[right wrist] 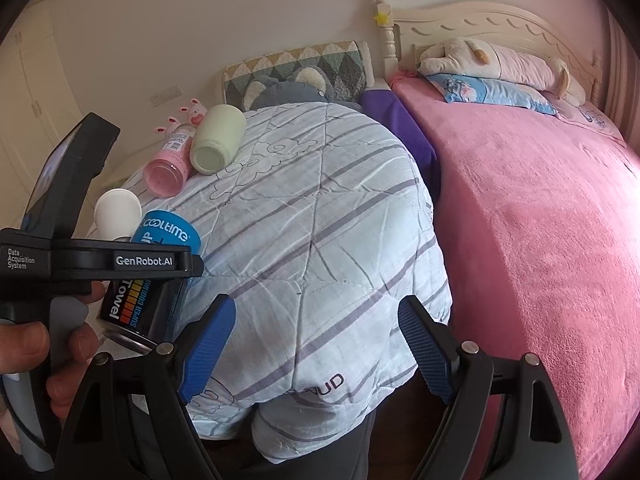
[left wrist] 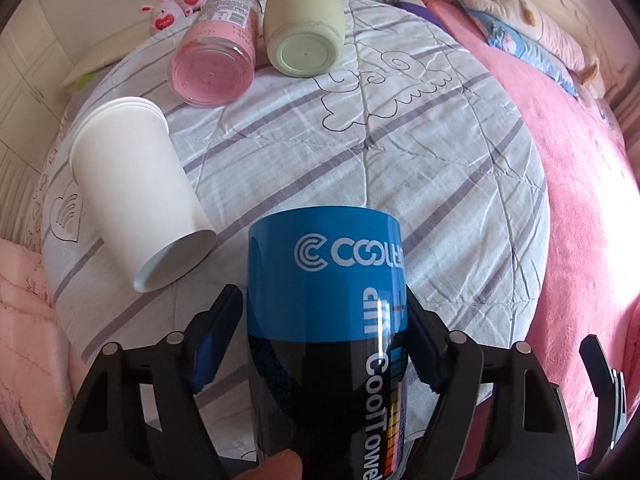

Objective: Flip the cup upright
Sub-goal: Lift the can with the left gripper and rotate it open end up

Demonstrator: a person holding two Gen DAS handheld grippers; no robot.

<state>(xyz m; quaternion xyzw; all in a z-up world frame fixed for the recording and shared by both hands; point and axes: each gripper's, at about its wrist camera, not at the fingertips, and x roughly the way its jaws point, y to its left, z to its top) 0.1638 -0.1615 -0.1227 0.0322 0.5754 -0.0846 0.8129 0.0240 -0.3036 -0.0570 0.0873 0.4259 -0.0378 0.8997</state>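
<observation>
The left gripper (left wrist: 324,336) clamps the blue-and-black cup (left wrist: 326,320), tilted, near the striped quilt's (left wrist: 420,184) left edge beside a white paper cup (left wrist: 140,200). The right gripper (right wrist: 316,340) hangs spread wide, holding nothing, over the quilt's bare near edge; a pink bed (right wrist: 540,240) lies rightward.

1. Left hand-held gripper (left wrist: 326,344): jaws closed against the sides of a blue-and-black can (left wrist: 326,320), blue pads pressed to its wall; can sticks out forward between the fingers.
2. A fingertip (left wrist: 276,466) of the person shows at the lower edge of the left wrist view, under the can.
3. Right hand-held gripper (right wrist: 316,344): jaws spread wide, nothing between the blue pads (right wrist: 208,344).
4. Person's left hand (right wrist: 40,360) wraps the left gripper's handle, seen in the right wrist view.
</observation>
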